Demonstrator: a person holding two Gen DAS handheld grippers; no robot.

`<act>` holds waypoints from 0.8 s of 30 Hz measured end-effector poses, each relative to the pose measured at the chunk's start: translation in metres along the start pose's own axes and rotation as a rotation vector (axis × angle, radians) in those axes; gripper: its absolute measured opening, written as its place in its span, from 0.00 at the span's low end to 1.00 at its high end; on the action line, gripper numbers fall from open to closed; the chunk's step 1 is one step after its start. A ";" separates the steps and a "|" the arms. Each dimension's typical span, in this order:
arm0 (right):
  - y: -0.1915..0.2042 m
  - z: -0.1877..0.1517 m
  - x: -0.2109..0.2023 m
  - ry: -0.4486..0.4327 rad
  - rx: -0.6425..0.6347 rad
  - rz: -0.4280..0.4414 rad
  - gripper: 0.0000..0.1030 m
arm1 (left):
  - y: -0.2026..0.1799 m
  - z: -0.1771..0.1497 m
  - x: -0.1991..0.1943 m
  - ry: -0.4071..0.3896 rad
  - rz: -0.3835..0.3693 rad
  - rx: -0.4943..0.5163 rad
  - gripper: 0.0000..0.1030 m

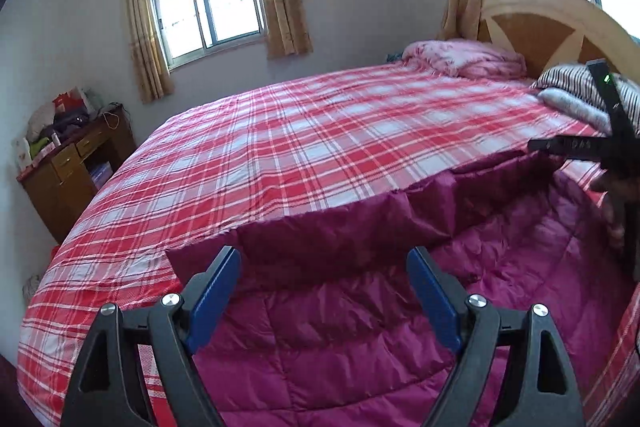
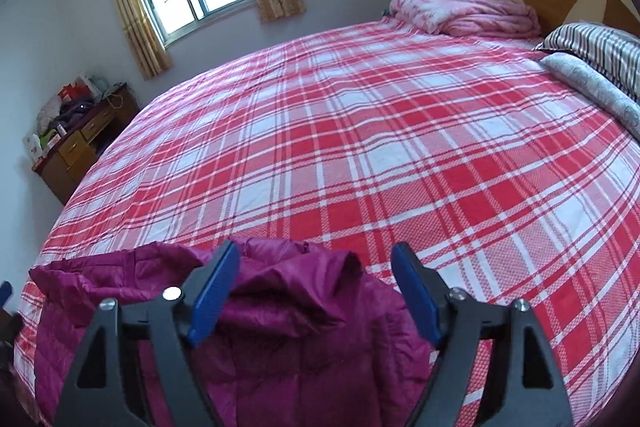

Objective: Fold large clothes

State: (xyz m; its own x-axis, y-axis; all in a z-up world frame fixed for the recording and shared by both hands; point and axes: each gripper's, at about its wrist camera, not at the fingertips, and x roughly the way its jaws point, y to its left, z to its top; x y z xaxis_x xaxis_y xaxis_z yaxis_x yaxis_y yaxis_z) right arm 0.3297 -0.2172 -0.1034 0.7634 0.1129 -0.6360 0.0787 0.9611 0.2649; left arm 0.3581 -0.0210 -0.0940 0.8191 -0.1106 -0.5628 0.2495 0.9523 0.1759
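Our left claw (image 1: pixel 324 267) stood spread above the jacket (image 1: pixel 360 307), gripping nothing; our right claw (image 2: pixel 316 263) gaped too, over its hood (image 2: pixel 288 291). The jacket lay on the bed's (image 2: pixel 360 127) near edge. Beyond sat pillows (image 2: pixel 464 11).

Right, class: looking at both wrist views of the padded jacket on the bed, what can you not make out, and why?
- Jacket: in the left wrist view its near part runs off the bottom edge, behind the left hand-held gripper.
- Jacket's sleeves: neither view shows one clearly.
- Desk clutter: too small to identify in either view.
- Right hand-held gripper: in the left wrist view, cut off by the right edge.
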 end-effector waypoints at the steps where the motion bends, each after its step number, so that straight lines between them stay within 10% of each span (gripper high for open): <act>1: 0.003 0.000 -0.005 -0.013 -0.008 -0.014 0.78 | -0.003 -0.003 0.008 0.015 0.011 0.008 0.83; 12: 0.120 -0.044 -0.006 0.010 -0.374 0.083 0.78 | 0.004 -0.009 0.084 0.187 0.145 -0.112 0.83; 24: 0.109 -0.056 0.054 0.118 -0.342 0.013 0.78 | 0.010 -0.014 0.107 0.241 0.125 -0.179 0.88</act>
State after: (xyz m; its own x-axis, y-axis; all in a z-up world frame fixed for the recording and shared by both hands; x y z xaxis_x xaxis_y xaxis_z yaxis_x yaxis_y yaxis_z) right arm 0.3435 -0.0922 -0.1489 0.6822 0.1350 -0.7186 -0.1652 0.9859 0.0284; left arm 0.4412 -0.0190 -0.1638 0.6867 0.0602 -0.7245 0.0428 0.9915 0.1229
